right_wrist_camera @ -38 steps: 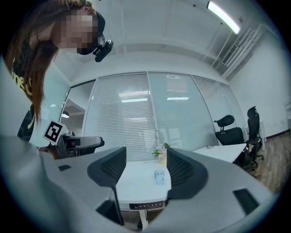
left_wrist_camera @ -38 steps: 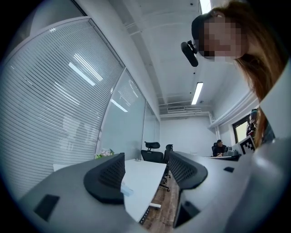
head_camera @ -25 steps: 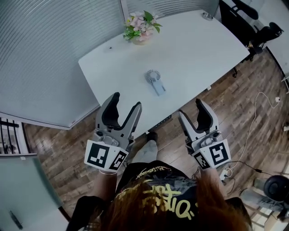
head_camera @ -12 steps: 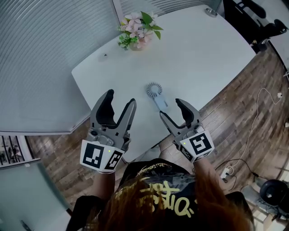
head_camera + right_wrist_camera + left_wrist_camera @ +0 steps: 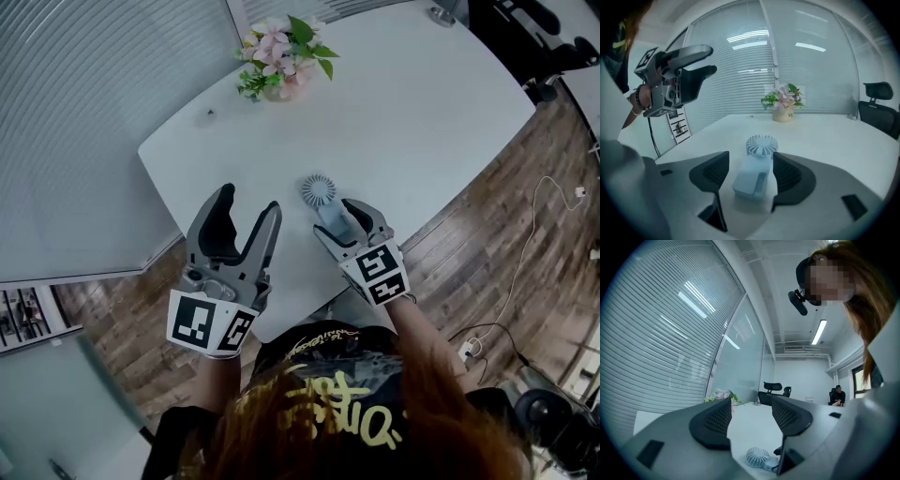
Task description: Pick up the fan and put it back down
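White worktop with a rounded edge, and wooden floor around it.

1. Handheld fan, pale blue. It lies flat near the worktop's near edge, with the round grille toward the flowers and the handle toward me.
2. Right tool, tilted down over the fan. In the right gripper view I see it released, jaws spread to either side of the fan's handle. There is a clear gap at the left pad. The right pad sits just beside the handle, and I cannot tell whether they touch.
3. Left tool, held level to the left of the fan, over the worktop's near edge. It is released, with nothing between the jaws.
4. Pot of pink flowers, at the far edge, well apart from the fan.
5. Black office chair, beyond the worktop.
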The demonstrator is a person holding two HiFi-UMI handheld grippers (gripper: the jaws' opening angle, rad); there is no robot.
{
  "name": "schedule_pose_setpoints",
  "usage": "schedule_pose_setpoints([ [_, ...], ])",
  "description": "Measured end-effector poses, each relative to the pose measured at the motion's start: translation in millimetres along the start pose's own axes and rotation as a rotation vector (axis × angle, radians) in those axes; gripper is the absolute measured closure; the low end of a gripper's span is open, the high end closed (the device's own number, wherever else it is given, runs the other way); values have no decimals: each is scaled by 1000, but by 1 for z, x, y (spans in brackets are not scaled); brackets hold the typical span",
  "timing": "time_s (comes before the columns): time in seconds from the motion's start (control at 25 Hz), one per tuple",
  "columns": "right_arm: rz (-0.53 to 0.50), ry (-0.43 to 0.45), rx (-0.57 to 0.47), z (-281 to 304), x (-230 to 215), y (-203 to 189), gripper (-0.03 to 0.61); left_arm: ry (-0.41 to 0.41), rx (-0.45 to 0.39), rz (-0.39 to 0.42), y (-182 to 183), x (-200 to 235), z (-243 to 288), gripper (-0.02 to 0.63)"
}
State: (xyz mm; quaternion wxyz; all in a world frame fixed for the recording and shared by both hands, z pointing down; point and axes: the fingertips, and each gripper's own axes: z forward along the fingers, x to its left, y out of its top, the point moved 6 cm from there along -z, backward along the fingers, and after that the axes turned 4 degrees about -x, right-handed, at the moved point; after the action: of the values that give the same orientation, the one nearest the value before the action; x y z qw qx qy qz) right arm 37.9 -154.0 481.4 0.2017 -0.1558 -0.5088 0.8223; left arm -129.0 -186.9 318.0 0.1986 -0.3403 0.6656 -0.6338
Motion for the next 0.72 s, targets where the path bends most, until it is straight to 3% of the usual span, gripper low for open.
schedule_pose_setpoints([
  [0.24,14,24,165,21,-3,-13,304,69,-8,1,4,2,-8,357],
  [0.4,39,41,222,25,-6,-13,308,95,-1,-9,1,0,-12,362],
  [0.56,22,106,230,24,-8,-11,337,98,-9,-2,4,-4,-15,364],
  [0.72,-33,103,179,22,-9,-10,347,104,-15,6,6,-3,-16,367],
])
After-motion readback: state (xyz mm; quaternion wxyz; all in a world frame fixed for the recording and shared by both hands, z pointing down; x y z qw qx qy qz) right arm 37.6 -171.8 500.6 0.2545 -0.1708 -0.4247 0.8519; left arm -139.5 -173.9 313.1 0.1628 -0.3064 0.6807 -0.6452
